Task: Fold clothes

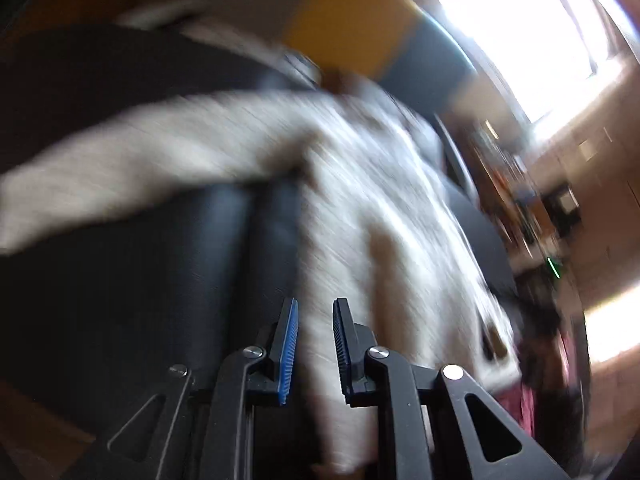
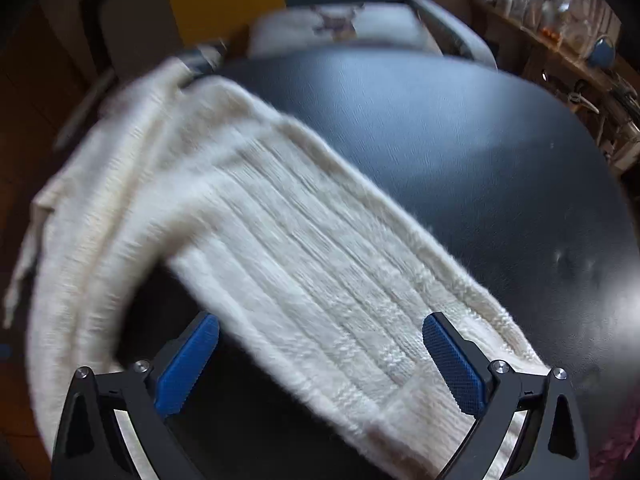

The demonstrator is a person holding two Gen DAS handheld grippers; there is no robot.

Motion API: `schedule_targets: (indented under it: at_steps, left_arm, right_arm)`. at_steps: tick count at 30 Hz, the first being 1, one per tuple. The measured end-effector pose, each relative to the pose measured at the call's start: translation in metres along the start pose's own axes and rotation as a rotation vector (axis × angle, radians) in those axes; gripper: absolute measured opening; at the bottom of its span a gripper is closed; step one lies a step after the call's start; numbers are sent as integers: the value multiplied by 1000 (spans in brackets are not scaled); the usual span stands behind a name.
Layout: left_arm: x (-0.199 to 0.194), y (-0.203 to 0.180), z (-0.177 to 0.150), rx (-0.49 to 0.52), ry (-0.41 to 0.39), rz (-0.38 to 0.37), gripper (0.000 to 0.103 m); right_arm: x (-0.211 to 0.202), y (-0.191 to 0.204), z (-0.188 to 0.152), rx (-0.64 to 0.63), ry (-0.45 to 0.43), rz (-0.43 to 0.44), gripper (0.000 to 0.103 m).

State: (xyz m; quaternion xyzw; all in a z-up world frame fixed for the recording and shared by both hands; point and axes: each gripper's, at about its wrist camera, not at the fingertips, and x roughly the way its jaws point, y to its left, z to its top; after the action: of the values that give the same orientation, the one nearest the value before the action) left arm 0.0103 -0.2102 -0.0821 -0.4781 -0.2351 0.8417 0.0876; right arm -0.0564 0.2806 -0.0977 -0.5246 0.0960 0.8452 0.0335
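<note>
We note the cream knit garment (image 2: 304, 264) lying across the dark round tabletop (image 2: 460, 152), one long ribbed panel, probably a sleeve, stretched flat toward the near edge and the bulk bunched and hanging over the far-left rim. We judge the sleeve is laid out so it can be folded inward. The right gripper (image 2: 320, 360) hovers over the cuff end with its jaws spread wide, one blue pad on either side of the panel and neither pressing it: nothing held. In the blurred left wrist view, the left gripper (image 1: 316, 344) has its jaws narrowly parted with pale fabric running between them; we cannot tell whether the pads pinch it. A chair (image 2: 400, 24) stands beyond the tabletop with another pale item on its seat.
</note>
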Motion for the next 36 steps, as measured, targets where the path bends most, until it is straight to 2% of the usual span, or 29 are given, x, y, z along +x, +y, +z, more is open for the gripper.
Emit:
schedule_targets:
  at_steps: [5,8,11,16,20,26,28,30,34,36]
  left_arm:
    - [-70,101,19,-202,-163,339,22]
    - [-92,160,18,-319,-178,427,26]
    - [-87,194,18,-375,-157,419,28]
    - [-46,197,28,-374,-99,329,30]
    - [-19,197,43,-381,-84,377,31]
    - [-1,167,48,-272,-94,543,33]
    - [6,153,45,-208,-104,583,18]
    - [8,145,43,-177,-116,579,7]
    - [-16,161,58,-255,-202,590,4]
    - [-32,175,76,-288,-245,622,3]
  right_arm:
    - [-27,65,-11,-118,-93,175,103]
    - [-20,123,-19,-216,-92,258,103]
    - [-13,176,-23,-300,-67,330,103]
    - [-9,236,-16,-402,-49,384,103]
    - [-3,266,-11,-467,-36,369,103]
    - [16,277,6,-439,-8,364,103]
    - [23,277,16,-407,-12,356,103]
    - [31,276,32,-369,-24,364,103]
    - [52,270,61,-292,-7,328,103]
    - [63,263,71,-241,14,330,103]
